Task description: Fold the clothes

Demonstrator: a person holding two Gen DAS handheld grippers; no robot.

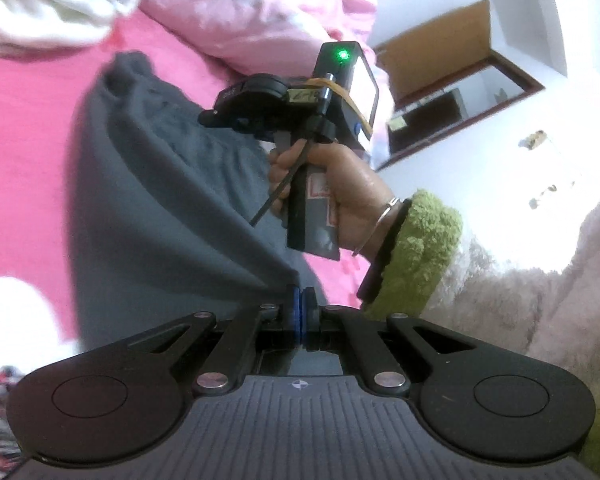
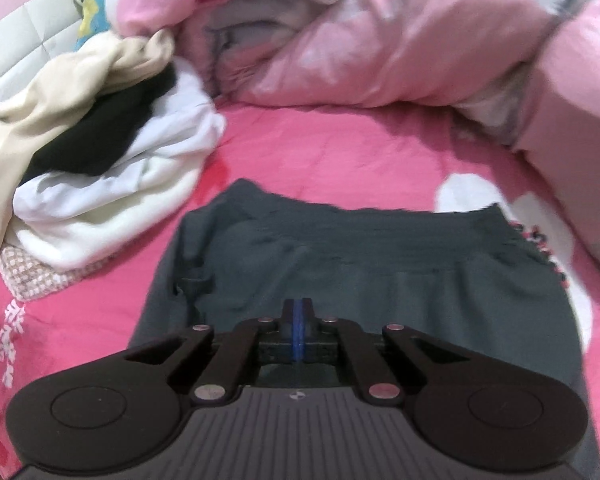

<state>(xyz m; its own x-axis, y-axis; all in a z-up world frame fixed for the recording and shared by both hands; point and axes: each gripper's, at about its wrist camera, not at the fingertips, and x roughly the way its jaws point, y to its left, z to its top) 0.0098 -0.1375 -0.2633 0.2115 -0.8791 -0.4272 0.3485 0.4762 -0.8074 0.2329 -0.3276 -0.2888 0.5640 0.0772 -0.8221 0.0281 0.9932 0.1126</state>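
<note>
— Nearest us in the left wrist view, what do we have?

— Our left gripper (image 1: 300,304), its blue-padded fingers pressed together on an edge of the dark grey garment (image 1: 152,184), which rises taut from the pink bedsheet (image 1: 24,152) up to the pads. Beyond the cloth we see our right hand (image 1: 340,184), in a fuzzy green sleeve (image 1: 416,252) with a bangle at the wrist, wrapped round the handle of the other gripper unit; a green light glows on top of it. That unit's fingers are hidden from this side.

— And behind that?

— A pale pink duvet (image 1: 260,12), blurred, a white bundle at the upper left, and a white wall with a brown-framed opening (image 1: 460,80).

— Now the right wrist view, closest first?

— Our right gripper (image 2: 298,312), pads drawn tight together over the near part of the same grey garment (image 2: 340,256). We cannot tell whether cloth is caught between them. The garment lies spread on the pink sheet (image 2: 340,148), its far edge running straight across.

— What lies around it?

— A heap of white, cream and black clothes (image 2: 100,148) on the left, apart from the garment, and the rumpled pink duvet (image 2: 400,40) along the back and right.
</note>
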